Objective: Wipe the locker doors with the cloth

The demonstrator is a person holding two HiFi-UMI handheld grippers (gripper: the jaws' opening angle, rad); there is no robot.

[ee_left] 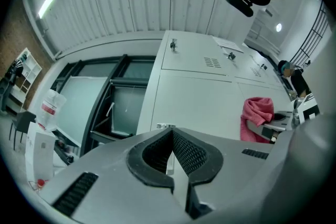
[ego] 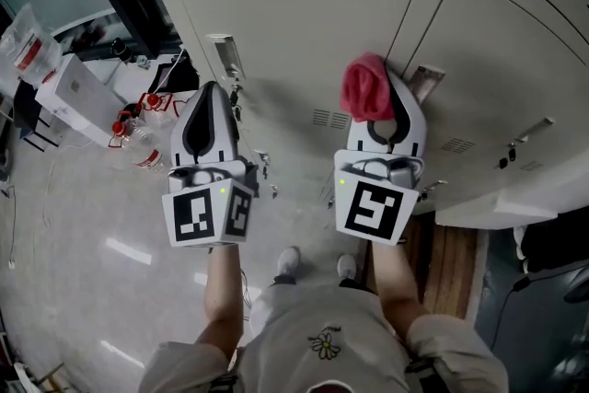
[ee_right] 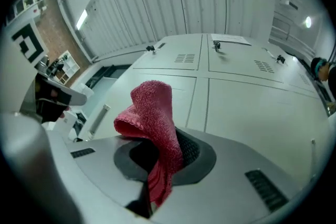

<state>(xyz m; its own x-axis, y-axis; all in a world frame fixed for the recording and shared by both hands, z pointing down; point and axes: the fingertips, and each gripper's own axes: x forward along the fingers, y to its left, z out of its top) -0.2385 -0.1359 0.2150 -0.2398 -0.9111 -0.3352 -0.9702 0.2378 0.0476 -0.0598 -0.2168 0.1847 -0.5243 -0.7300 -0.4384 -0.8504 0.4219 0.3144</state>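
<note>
A red terry cloth (ego: 365,86) is pinched in my right gripper (ego: 390,109), which is shut on it. The cloth bunches above the jaws (ee_right: 152,113) and a strip hangs down between them. It is held close to a pale grey locker door (ego: 304,14), beside a door handle (ego: 423,80); I cannot tell whether it touches the door. My left gripper (ego: 211,91) is shut with nothing in it (ee_left: 171,134), level with the right one and pointing at the locker bank (ee_left: 194,97). The cloth (ee_left: 257,115) also shows at the right of the left gripper view.
A handle (ego: 225,55) and vent slots (ego: 329,118) sit on the doors. Bottles with red caps (ego: 138,120) and a white box (ego: 78,92) stand on the floor at left. A half-open locker door (ego: 502,202) and wooden boards (ego: 451,258) are at lower right.
</note>
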